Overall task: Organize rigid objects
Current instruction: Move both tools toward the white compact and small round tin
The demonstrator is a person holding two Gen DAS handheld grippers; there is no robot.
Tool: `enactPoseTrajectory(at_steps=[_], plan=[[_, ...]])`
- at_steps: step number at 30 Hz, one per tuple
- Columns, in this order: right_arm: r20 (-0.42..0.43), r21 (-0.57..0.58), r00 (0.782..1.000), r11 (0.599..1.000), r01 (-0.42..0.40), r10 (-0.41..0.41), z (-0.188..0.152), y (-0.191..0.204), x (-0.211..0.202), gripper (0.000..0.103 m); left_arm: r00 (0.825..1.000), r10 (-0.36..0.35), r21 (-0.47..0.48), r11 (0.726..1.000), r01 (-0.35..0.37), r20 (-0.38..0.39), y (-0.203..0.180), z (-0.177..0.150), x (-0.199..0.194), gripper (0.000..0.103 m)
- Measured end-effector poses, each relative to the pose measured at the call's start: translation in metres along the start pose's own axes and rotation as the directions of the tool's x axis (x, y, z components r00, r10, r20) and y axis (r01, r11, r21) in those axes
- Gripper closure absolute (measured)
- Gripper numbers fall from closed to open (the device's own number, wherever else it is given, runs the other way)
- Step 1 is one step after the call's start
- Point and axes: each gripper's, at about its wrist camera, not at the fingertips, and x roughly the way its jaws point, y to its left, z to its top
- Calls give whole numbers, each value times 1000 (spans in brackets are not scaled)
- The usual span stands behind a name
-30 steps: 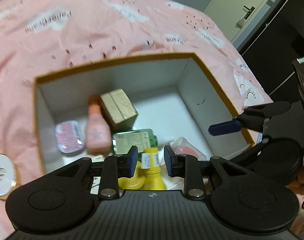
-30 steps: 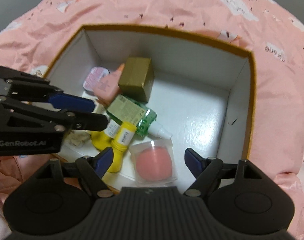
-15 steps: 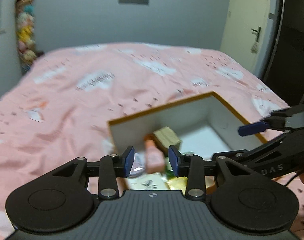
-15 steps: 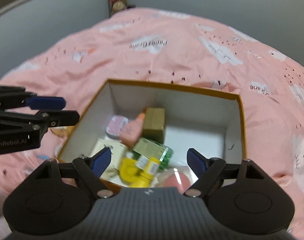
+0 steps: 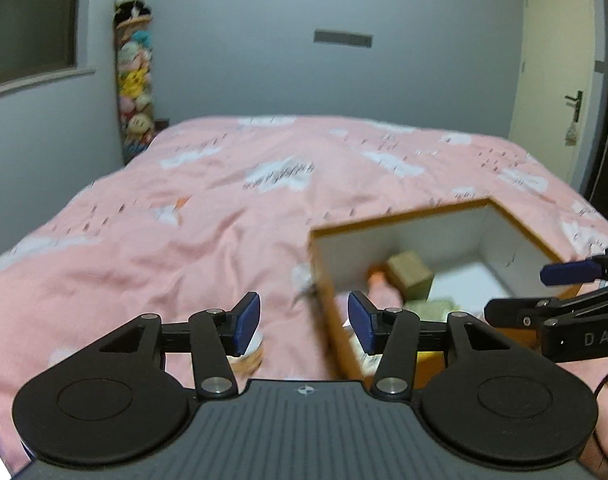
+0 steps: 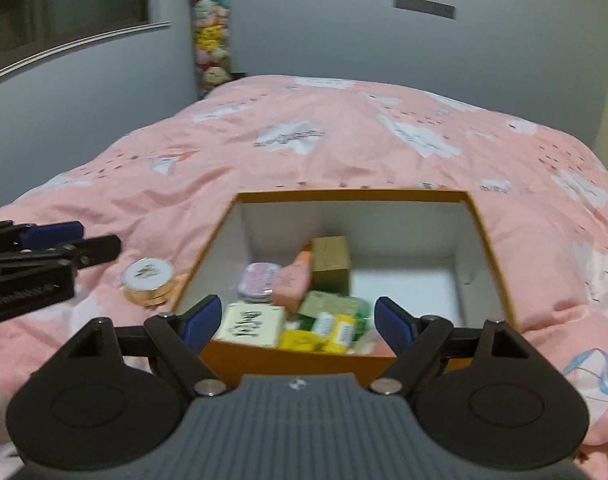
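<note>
An open orange-rimmed box (image 6: 345, 194) with white walls sits on the pink bed; it also shows in the left wrist view (image 5: 399, 222). Inside lie a gold-brown cube (image 6: 331, 264), a pink bottle (image 6: 291, 276), a pink tin (image 6: 259, 282), a green bottle (image 6: 335, 307), yellow bottles (image 6: 323, 330) and a white card box (image 6: 250, 325). A round white compact (image 6: 148, 280) lies on the bedding left of the box. My left gripper (image 5: 304, 322) is open and empty, above the bedding at the box's left wall. My right gripper (image 6: 298, 322) is open and empty, above the box's near edge.
The pink cloud-print duvet (image 5: 224, 208) covers the whole bed. A column of plush toys (image 5: 134, 68) hangs on the far wall. A door (image 5: 559, 80) stands at the right. A window (image 6: 64, 4) is at the left.
Both grippers have pulled up and back out of the box, so the room wall now shows. The left gripper has moved left of the box and opened wider.
</note>
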Motion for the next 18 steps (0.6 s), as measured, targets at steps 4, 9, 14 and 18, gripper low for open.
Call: enactPoseTrajectory(at_steps=[4,9,14,18], plan=[[-3,-69,995,993,-97,97,-6,22,5,20,997,6,-2,1000,-6,-76,19,-16,-3,33],[-18,-156,985,973,-170,170,-5,48,19,20,991,17,14,1000,-15,-130,36,-24,-7,28],[-69,-254,972,938,-236,226,-2,74,36,26,987,19,67,998,-8,-159,48,-23,-8,28],[-122,-307,962,912,-271,245,1,88,50,28,982,4,114,993,18,-188,55,-19,-4,28]])
